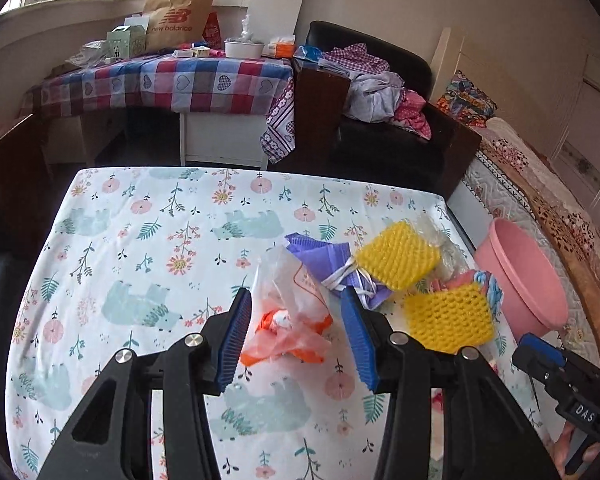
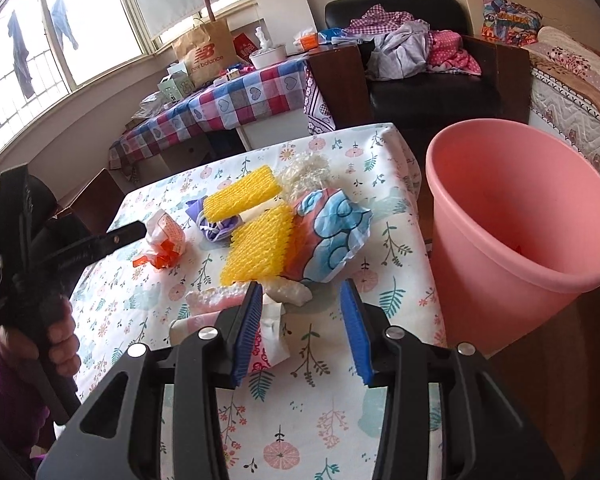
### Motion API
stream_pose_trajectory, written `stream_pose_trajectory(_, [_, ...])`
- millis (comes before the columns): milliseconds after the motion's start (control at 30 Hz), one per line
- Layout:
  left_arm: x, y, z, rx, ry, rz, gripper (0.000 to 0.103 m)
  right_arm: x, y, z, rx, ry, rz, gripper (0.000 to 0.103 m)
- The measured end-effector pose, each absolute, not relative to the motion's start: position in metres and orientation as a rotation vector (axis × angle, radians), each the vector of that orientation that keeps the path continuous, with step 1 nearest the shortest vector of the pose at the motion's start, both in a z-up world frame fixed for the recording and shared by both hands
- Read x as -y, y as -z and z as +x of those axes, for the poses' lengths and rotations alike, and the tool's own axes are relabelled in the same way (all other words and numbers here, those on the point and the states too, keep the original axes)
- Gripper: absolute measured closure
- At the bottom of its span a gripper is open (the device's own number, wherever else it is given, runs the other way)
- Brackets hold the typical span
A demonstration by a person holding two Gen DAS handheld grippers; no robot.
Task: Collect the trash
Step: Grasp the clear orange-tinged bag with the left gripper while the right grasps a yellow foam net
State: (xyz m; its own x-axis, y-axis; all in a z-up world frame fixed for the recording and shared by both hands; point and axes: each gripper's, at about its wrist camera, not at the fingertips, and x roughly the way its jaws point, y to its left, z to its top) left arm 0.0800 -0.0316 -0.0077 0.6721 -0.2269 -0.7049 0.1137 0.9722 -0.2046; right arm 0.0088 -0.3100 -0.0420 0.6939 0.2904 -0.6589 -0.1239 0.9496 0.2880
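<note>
Left gripper (image 1: 296,312) jaws apart, astride orange bag (image 1: 288,320) at frame centre, pads not pressing. Right gripper (image 2: 300,312) jaws apart, empty. Trash centre on table (image 2: 308,432); pink bin (image 2: 512,240) right.

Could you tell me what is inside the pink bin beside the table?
From the right wrist view, the pink bin shows only bare inner wall and one small orange speck. Its bottom is hidden by the near rim, so anything lying there cannot be seen.
</note>
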Motion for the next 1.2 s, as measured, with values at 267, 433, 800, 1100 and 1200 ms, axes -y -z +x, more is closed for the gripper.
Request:
stream_pose_trajectory(267, [0.033, 0.029, 0.104, -0.878, 0.186, -0.201, 0.073, 0.302, 0.03, 0.034, -0.756, -0.281, 0.22, 0.062])
stream_pose_trajectory(433, [0.034, 0.024, 0.103, -0.84, 0.217, -0.177, 0.098, 0.284, 0.021, 0.052, -0.75, -0.342, 0.202, 0.062])
stream_pose_trajectory(800, [0.003, 0.014, 0.078, -0.787, 0.24, -0.26, 0.101, 0.208, 0.021, 0.093, -0.794, -0.413, -0.065, 0.062])
stream_pose_trajectory(1100, [-0.01, 0.009, 0.061, -0.768, 0.248, -0.296, 0.101, 0.179, 0.049, 0.121, -0.866, -0.314, -0.241, 0.081])
stream_pose_trajectory(1200, [-0.012, 0.007, 0.057, -0.764, 0.249, -0.3, 0.101, 0.19, 0.047, 0.12, -0.863, -0.304, -0.194, 0.093])
